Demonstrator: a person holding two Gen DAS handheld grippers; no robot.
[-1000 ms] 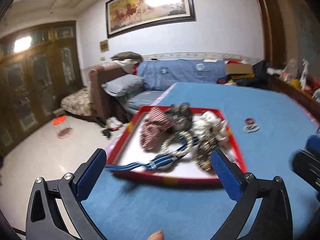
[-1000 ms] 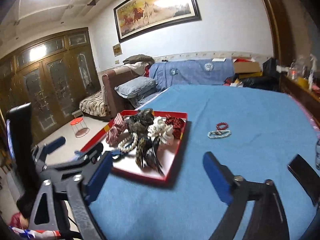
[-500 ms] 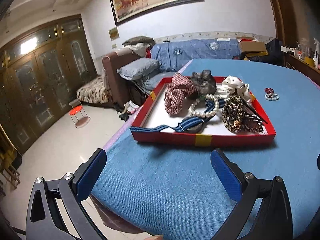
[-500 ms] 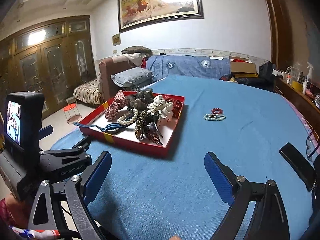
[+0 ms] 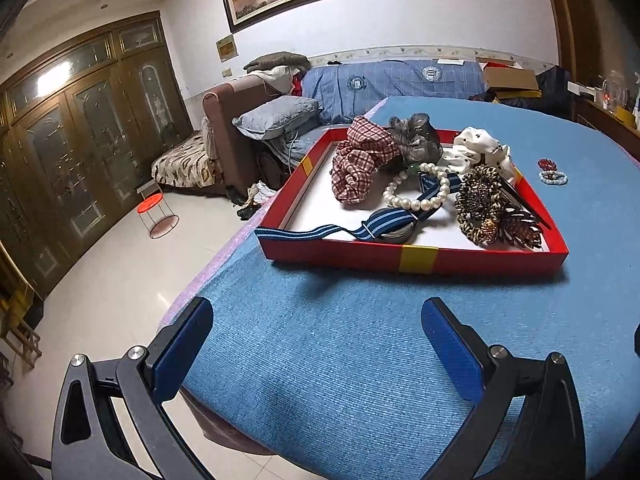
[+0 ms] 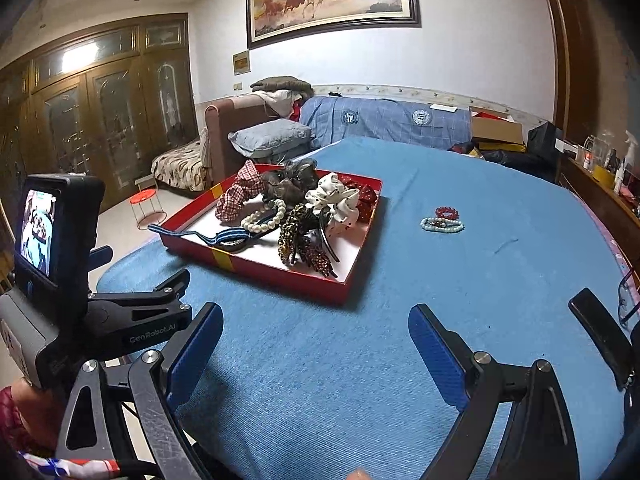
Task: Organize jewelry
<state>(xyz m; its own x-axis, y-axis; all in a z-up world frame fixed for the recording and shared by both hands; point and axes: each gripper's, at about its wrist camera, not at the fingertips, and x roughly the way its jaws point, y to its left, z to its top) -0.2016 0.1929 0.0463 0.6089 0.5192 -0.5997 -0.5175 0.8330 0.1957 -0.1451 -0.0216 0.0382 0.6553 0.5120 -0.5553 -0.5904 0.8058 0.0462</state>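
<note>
On blue tablecloth (image 5: 340, 360): shallow red cardboard tray (image 5: 416, 258), far left
Left gripper (image 5: 316, 354): fingers apart, empty
Right gripper (image 6: 316, 350): fingers apart, empty

"GenRobot.AI" in pale letters on the black arm of the left hand-held gripper (image 6: 176, 280), no other legible text

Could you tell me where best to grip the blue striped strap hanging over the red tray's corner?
Probably the free end of the blue striped strap, where it overhangs the red tray. Come from the tray's near left corner: that end lies flat and clear, while the rest runs under the pearl bracelet.
</note>
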